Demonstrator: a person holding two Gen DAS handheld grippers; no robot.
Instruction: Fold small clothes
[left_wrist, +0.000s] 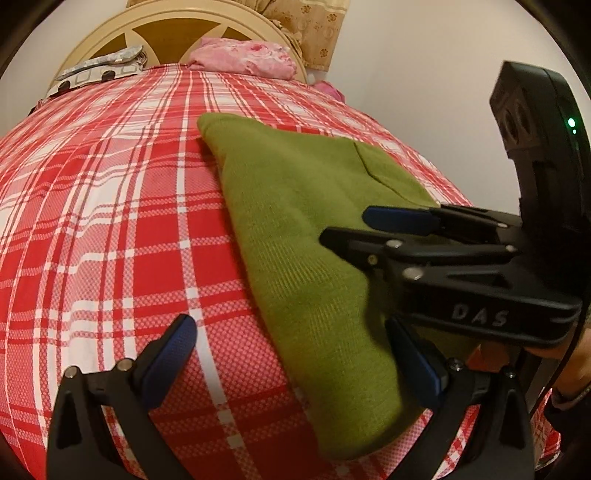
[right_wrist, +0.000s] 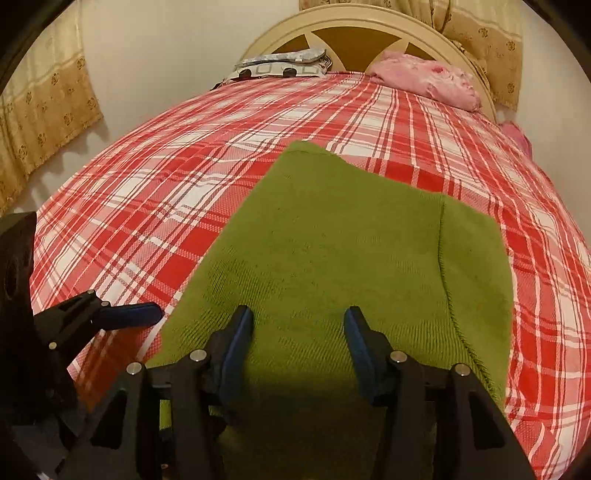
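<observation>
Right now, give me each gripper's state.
Left gripper: open, holding nothing, one finger on the green cloth.
Right gripper: open above the cloth, nothing held.

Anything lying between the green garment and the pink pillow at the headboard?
Nothing: only bare plaid bedspread runs from green garment to pink pillow, in the right wrist view.
</observation>
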